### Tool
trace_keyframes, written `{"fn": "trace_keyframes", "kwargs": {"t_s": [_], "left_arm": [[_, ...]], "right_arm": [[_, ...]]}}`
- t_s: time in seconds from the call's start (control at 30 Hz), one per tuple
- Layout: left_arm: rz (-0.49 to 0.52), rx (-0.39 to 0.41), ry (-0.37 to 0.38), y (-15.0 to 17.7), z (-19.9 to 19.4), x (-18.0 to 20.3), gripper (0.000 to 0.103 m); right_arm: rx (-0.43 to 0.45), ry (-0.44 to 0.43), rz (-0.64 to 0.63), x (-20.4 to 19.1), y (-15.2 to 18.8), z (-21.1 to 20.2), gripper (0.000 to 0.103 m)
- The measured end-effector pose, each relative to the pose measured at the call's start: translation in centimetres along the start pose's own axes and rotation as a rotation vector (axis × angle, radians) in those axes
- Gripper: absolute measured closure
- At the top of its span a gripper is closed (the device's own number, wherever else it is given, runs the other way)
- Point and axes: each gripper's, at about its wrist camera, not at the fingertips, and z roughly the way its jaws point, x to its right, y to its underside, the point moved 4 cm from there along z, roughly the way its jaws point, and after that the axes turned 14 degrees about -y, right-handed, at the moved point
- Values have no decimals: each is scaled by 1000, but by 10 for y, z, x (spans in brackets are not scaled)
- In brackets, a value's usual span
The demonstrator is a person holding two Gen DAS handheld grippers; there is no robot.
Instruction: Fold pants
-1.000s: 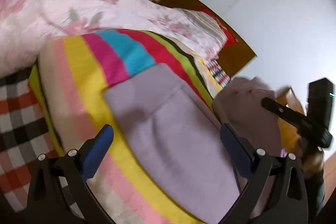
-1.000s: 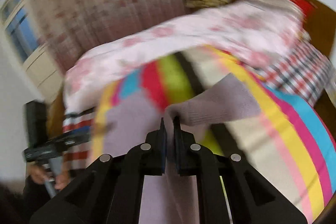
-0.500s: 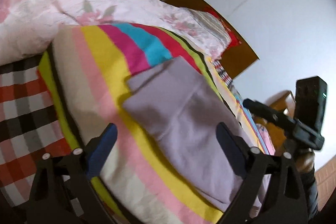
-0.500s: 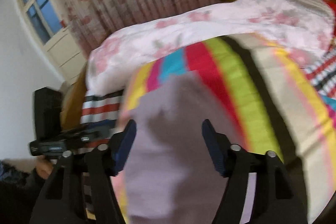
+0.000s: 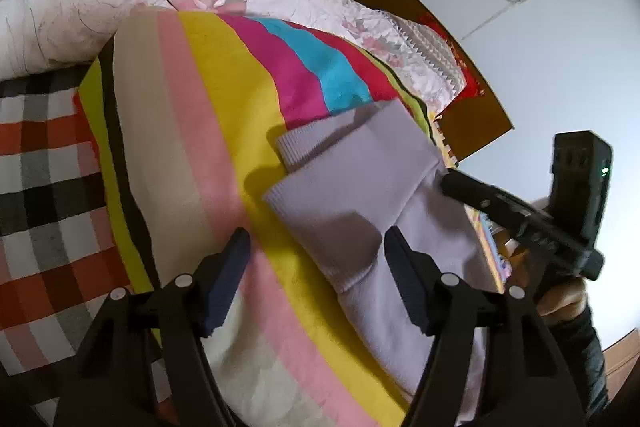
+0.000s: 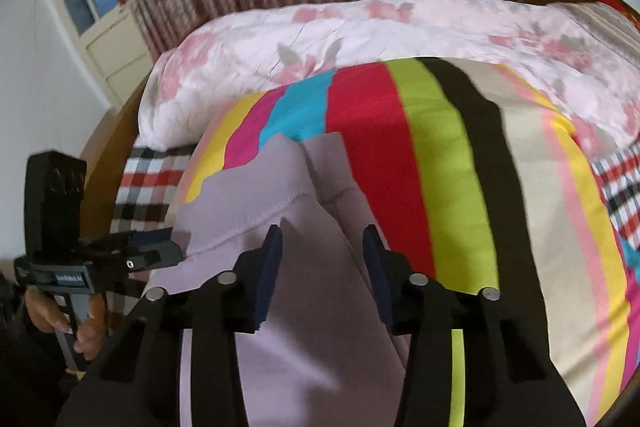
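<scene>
The pants (image 5: 372,195) lie folded under both grippers. The left gripper (image 5: 316,267) and right gripper (image 6: 322,247) are closing, holding nothing yet.

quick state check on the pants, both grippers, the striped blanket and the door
pants: folded over, flat on blanket, ungripped
left gripper: closing, fingers apart above pants edge
right gripper: closing, fingers apart over pants
striped blanket: spread under pants
door: shut
</scene>
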Motion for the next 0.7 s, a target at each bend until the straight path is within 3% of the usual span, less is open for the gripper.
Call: {"fn": "trace_keyframes", "kwargs": {"t_s": [0.03,0.07,0.1,0.13,0.27,0.4,0.5,0.6,0.7], "left_arm": [[-3,-1,6,-2,1,0,38],[2,-1,1,-3,2,0,43],[11,0,-3,-3,3,2,55],[18,2,-5,-3,4,3,75],[65,31,6,-4,0,9,98],[87,110,35,-13,-22,23,98],[176,167,5,-29,-32,46,98],[165,89,-46,-42,-4,45,98],[139,15,-47,-37,20,32,97]], "right_arm": [[-3,-2,-3,-1,0,2,69],[-3,1,-10,-1,0,2,80],[-1,5,-22,-3,1,1,85],[8,12,-40,-6,3,-1,88],[55,30,-64,-11,9,-9,95],[113,59,-63,-14,8,-20,96],[147,89,-20,-5,-2,-31,96],[105,102,15,6,-5,-21,96],[48,120,43,16,0,-3,96]]}}
